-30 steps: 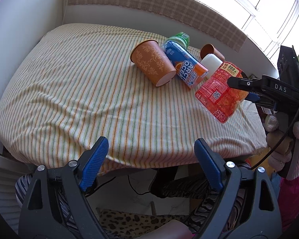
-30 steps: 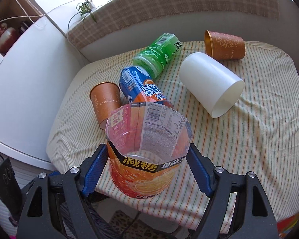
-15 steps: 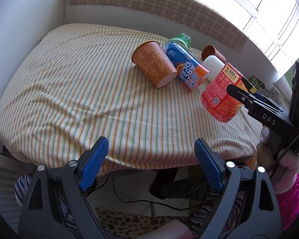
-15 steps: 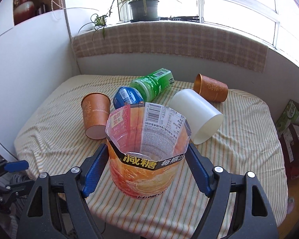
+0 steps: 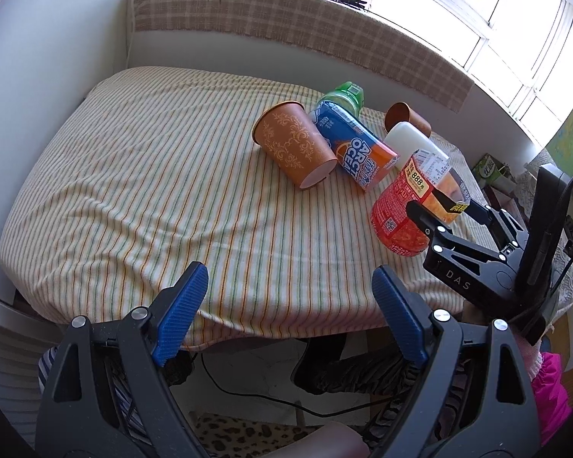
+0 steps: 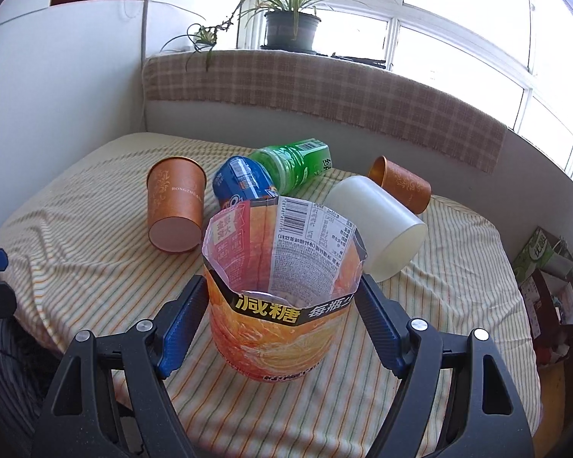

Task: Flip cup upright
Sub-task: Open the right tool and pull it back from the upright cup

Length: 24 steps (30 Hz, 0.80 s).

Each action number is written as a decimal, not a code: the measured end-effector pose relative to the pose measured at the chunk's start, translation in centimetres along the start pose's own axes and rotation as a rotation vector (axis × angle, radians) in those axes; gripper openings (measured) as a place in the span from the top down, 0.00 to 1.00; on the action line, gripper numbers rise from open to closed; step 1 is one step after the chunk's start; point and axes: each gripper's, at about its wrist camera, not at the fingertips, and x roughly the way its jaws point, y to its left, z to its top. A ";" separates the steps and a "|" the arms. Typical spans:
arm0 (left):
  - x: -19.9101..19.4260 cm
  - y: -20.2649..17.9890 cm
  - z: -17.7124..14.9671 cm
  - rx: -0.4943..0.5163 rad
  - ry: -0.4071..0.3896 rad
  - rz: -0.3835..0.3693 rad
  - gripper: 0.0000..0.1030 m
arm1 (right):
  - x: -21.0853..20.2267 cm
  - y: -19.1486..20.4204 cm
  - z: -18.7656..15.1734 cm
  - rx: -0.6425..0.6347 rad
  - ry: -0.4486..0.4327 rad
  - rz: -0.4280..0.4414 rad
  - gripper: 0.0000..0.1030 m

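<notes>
Your right gripper clamped on orange cut-bottle cup, mouth up, base apparently touching striped cloth though contact hard to confirm. White cup lies on its side just beyond gripper's right finger. Your left gripper spread apart, holding nothing, near table edge.

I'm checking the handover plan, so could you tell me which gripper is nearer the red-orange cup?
Right. The right gripper clamps the red-orange cup between its fingers; the left gripper hangs open off the table's near edge, apart.
</notes>
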 end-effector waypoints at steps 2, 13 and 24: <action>0.0 -0.1 0.0 0.003 -0.005 0.000 0.12 | 0.0 -0.1 0.0 0.009 0.000 0.001 0.24; -0.5 -0.4 0.3 0.019 -0.037 0.003 0.12 | -0.4 0.1 -0.4 0.026 0.011 0.023 0.22; -1.2 -0.6 0.5 0.034 -0.071 0.012 0.12 | -1.7 0.3 -0.8 0.028 0.025 0.044 0.21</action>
